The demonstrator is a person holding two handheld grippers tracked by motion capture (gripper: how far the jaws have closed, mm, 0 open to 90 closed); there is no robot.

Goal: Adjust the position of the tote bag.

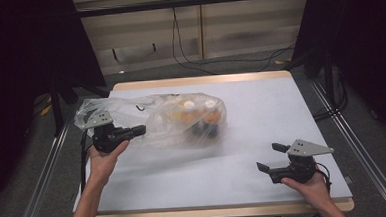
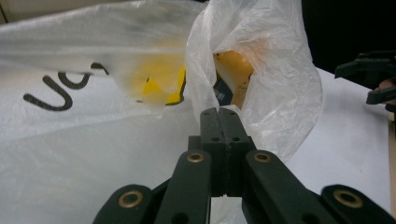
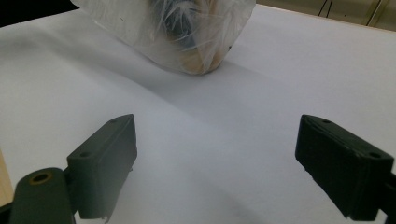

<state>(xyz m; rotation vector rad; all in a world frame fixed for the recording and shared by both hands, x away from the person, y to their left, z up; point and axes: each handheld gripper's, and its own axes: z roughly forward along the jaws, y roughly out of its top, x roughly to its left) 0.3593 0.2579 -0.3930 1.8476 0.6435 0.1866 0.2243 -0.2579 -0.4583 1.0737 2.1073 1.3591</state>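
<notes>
A clear plastic bag lies on its side near the far left corner of the worktop, with its mouth turned toward the left edge. Inside it, orange and dark items are seen, but they are too blurred to be named. The work in hand is judged to be the opening or emptying of this bag, and it appears to be at an early stage: a hold on the bag is made, while the contents are all inside and nothing is laid out on the worktop.

The left gripper is pressed together, and in the left gripper view a fold of the thin film at the bag mouth is pinched between its jaws. Through the opening, a yellow-orange packet is visible. The film seems to be lifted a little off the worktop by this hold.

The right gripper is held near the front right corner, well apart from the bag. Its jaws are spread wide, nothing is between them, and only bare worktop is faced in the right gripper view. The bag is seen farther off there.

What is left, as it is judged, is that the other side of the mouth is taken by the right gripper and the items are brought out.
</notes>
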